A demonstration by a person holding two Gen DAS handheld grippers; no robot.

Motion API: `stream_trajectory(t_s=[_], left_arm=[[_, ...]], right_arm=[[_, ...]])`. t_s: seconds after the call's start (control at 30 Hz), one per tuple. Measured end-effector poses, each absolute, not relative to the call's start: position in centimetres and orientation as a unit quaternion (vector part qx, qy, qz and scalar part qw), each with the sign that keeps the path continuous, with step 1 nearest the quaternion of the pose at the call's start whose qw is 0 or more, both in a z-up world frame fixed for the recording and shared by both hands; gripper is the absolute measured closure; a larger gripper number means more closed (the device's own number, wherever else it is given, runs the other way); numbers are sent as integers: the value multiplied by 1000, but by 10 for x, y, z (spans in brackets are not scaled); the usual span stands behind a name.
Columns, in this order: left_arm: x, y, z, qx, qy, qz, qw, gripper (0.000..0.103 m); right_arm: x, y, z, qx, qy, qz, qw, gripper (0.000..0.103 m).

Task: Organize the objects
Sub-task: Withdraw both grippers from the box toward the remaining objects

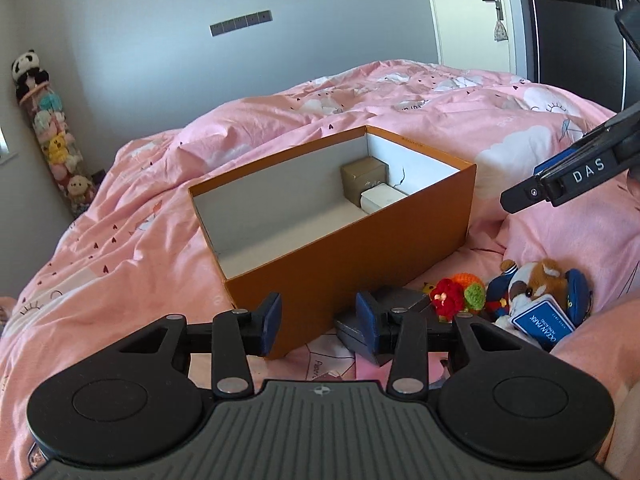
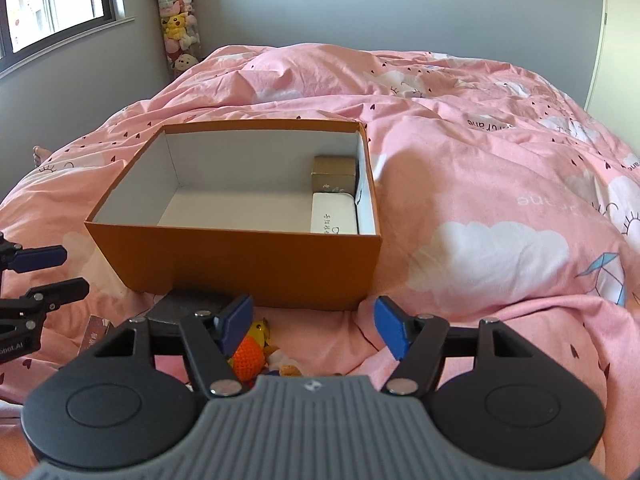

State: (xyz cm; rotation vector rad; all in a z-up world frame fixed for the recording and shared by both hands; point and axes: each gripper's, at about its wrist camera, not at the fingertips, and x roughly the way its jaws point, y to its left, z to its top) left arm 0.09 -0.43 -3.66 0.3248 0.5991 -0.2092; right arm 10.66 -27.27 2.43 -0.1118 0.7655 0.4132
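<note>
The dark grey case (image 1: 384, 312), lying against the orange box (image 1: 340, 264) near wall, is seen just ahead of the empty, released left tool (image 1: 318, 322).

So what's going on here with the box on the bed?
A person is tidying small things into an orange box on a pink duvet. A brown box and a white case already lie inside. Both the left gripper and right gripper are empty, jaws open, above soft toys waiting beside the box.
</note>
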Motion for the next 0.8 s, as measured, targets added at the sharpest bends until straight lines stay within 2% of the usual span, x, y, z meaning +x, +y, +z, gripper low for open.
stream_trajectory(t_s=[0.3, 0.53, 0.7, 0.8], left_arm=[[-21, 22, -45, 253, 225, -79, 938, 53], [-17, 72, -62, 288, 261, -85, 918, 52], [-10, 94, -74, 260, 300, -80, 914, 52], [-7, 101, -72, 273, 284, -53, 918, 50]], right_arm=[[100, -274, 14, -52, 394, 180, 900, 34], [104, -280, 10, -53, 401, 145, 903, 34], [110, -281, 3, -48, 417, 135, 898, 34], [113, -280, 0, -50, 423, 134, 895, 34]])
